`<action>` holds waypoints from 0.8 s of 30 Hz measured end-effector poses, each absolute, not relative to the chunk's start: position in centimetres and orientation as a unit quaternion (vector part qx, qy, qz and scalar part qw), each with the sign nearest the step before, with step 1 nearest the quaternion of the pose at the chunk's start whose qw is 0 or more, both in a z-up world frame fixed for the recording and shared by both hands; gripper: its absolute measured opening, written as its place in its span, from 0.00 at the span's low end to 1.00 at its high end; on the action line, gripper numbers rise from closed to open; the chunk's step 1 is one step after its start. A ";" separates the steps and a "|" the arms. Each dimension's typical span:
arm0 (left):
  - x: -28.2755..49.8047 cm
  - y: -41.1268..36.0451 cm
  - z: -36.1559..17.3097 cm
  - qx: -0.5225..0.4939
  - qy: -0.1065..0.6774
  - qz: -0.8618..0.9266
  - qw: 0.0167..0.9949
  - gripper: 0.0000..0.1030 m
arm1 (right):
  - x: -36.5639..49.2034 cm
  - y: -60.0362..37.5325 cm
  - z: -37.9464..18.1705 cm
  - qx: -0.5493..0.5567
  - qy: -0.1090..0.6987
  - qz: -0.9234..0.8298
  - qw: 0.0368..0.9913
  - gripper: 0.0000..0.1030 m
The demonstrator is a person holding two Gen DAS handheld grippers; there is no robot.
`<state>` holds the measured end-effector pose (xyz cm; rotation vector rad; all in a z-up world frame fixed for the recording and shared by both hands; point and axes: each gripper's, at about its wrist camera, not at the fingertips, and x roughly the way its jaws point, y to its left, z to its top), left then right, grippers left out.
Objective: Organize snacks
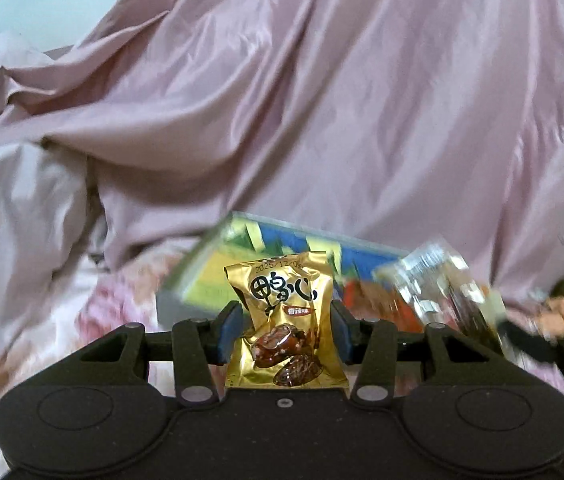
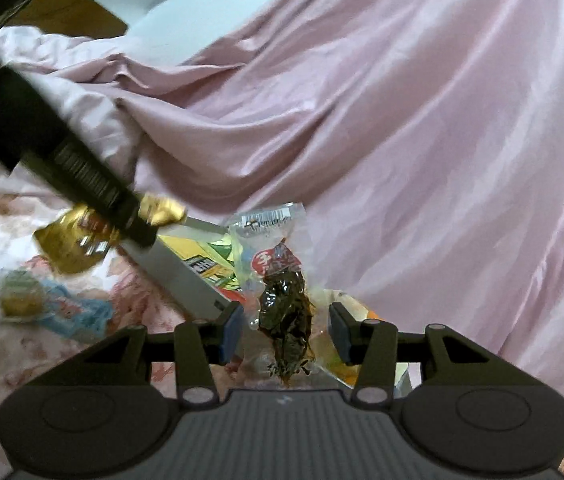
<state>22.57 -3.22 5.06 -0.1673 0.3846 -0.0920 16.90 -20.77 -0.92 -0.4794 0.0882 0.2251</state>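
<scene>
Snacks are mid-sort: your left gripper (image 1: 285, 332) grips the gold packet (image 1: 283, 320), your right gripper (image 2: 285, 332) grips the clear packet (image 2: 278, 280), and the blue packet (image 2: 62, 308) waits outside the box (image 2: 186, 276).

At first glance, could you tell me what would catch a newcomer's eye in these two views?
Probably the shiny gold snack packet standing between the left gripper fingers, right in the centre of its view. Next, the clear packet of dark food between the right gripper fingers, above a grey box of colourful snacks. Behind everything, a glossy pink quilt fills most of both pictures.
</scene>
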 end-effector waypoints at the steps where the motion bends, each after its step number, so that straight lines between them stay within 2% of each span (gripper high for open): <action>1: 23.5 -3.3 5.5 -0.087 0.189 -0.041 0.977 0.48 | 17.2 -20.9 -1.0 -0.234 0.045 0.108 0.965 0.50; 10: 29.7 -3.7 6.9 -0.106 0.196 -0.010 0.975 0.48 | 20.3 -21.8 -0.4 -0.200 0.028 0.084 0.976 0.50; 24: 33.3 -6.4 5.0 -0.080 0.226 -0.016 0.971 0.48 | 23.9 -21.9 -0.8 -0.197 0.033 0.080 0.977 0.50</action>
